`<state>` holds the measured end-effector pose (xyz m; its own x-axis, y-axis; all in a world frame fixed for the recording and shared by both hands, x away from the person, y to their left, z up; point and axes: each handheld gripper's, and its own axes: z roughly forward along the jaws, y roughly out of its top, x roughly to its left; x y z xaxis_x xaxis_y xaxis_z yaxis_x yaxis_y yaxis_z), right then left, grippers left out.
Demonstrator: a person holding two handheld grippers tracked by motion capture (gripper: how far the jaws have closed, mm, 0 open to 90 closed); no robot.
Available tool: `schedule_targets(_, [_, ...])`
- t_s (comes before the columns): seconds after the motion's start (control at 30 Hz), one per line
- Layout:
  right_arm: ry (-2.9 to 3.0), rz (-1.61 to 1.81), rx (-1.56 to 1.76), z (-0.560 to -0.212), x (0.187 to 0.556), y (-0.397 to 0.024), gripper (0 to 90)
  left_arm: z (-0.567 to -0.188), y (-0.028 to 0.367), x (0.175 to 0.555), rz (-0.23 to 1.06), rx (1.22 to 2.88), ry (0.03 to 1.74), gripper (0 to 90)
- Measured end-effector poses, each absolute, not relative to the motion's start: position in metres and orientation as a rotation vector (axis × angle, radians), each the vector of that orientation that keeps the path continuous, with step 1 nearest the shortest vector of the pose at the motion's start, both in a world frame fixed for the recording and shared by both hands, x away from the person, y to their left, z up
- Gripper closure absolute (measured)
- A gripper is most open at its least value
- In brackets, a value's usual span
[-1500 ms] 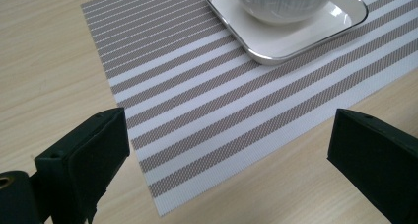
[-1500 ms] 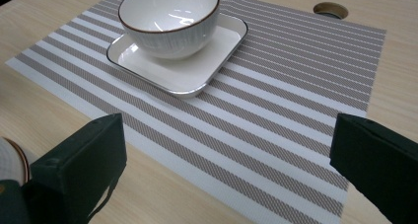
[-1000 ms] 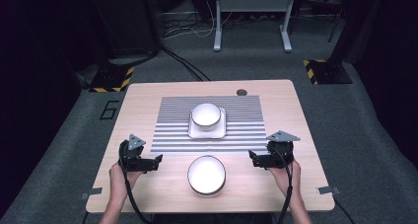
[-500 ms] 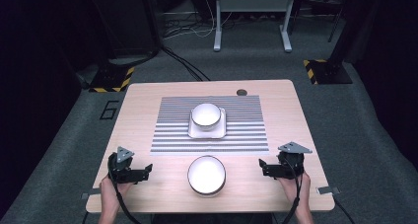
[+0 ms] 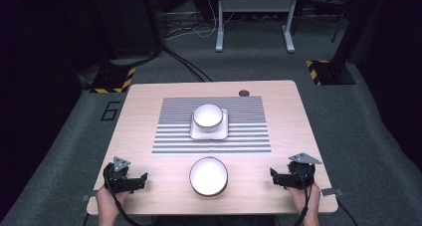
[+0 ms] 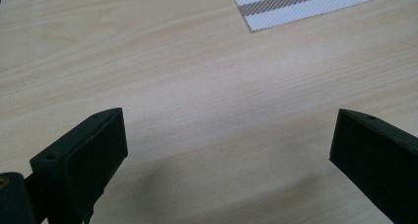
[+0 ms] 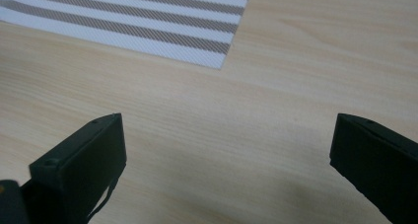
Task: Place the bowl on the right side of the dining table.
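Note:
A white bowl (image 5: pixel 208 116) sits on a white square plate (image 5: pixel 222 130) in the middle of a grey-striped mat (image 5: pixel 249 122). A second white bowl (image 5: pixel 208 176) stands on the bare wood near the front edge of the table. My left gripper (image 5: pixel 141 180) rests low at the front left, left of that bowl, jaws wide apart over bare wood (image 6: pixel 217 125). My right gripper (image 5: pixel 275 176) rests at the front right, open too, with nothing between its jaws. Corners of the mat (image 6: pixel 305 7) (image 7: pixel 148 21) show ahead of each gripper.
The wooden table (image 5: pixel 144 111) has a small dark round hole (image 5: pixel 243 93) at its back edge. Beyond it are dark carpet, cables, a metal stand (image 5: pixel 254 17) and yellow-black striped floor plates (image 5: pixel 112 79).
Both grippers have drawn back toward the table's front edge and outward, away from the near bowl, and now sit low by the front corners. The bowls have not moved.

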<state>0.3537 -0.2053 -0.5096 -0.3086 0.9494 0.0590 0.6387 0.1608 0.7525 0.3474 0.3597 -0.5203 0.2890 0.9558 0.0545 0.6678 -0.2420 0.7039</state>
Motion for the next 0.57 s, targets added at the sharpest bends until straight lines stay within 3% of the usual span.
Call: schedule_targets(0.57, [2.017, 0.852, 1.523, -0.53, 0.359, -0.211, 0.0, -0.532, 0.368, 0.352, 0.601, 1.945, 1.446, 0.0])
